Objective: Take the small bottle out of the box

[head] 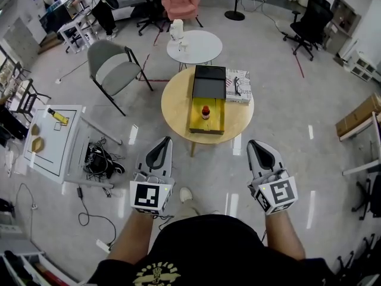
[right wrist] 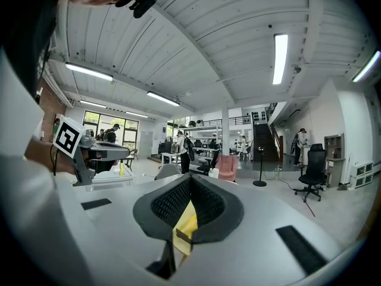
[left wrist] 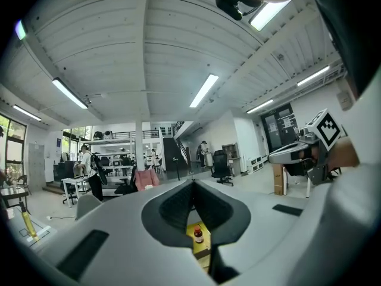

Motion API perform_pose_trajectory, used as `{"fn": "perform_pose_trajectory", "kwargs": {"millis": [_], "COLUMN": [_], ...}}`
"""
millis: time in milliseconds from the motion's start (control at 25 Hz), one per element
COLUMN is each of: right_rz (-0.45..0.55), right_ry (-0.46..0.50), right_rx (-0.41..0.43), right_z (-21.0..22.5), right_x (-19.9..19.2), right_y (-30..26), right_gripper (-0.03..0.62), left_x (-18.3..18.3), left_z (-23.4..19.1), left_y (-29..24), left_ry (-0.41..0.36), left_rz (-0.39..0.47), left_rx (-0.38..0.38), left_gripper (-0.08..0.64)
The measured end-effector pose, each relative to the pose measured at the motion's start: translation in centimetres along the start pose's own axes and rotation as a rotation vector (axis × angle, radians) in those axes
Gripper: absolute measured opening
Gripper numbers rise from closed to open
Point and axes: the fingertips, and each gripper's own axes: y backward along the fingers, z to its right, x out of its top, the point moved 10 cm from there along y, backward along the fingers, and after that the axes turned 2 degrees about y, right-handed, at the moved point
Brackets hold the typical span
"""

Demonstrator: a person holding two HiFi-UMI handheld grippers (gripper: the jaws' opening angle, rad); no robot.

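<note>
A small brown bottle with a red cap (head: pixel 205 111) stands upright in the open yellow-lined box (head: pixel 207 121), whose black lid (head: pixel 209 81) lies folded back. The box rests on a round wooden table (head: pixel 175 109) ahead of me. Both grippers are held level over the floor, well short of the table. The left gripper (head: pixel 164 142) is shut and empty. The right gripper (head: pixel 256 143) is also shut and empty. In the left gripper view the bottle (left wrist: pixel 198 235) and the box (left wrist: pixel 206 244) show far off below the closed jaws (left wrist: pixel 192 183). The right gripper view shows only the yellow box (right wrist: pixel 186 224) below its jaws (right wrist: pixel 189 178).
A book (head: pixel 238 85) lies on the wooden table right of the box. Behind stands a small white round table (head: pixel 194 45). A grey folding chair (head: pixel 113 70) is at the back left, a low white table (head: pixel 53 139) and cables (head: pixel 98 159) at the left, cardboard (head: pixel 360 115) at the right.
</note>
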Motion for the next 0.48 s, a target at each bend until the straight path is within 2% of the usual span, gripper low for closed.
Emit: {"fn": "perform_pose_trajectory", "kwargs": {"millis": [240, 480], "right_rz": [-0.014, -0.030], "right_ry": [-0.010, -0.013], "right_rx": [-0.015, -0.012], "right_z": [0.1, 0.2], "right_x": [-0.1, -0.3], "right_y": [-2.1, -4.4], "right_gripper": [0.015, 0.015], "left_x": [-0.9, -1.1], "left_z": [-1.9, -3.1], "left_y": [-1.6, -3.3], "left_ry": [-0.013, -0.008], "left_rz": [-0.041, -0.058], "left_rx": [0.010, -0.021], "left_gripper": [0.014, 0.014]}}
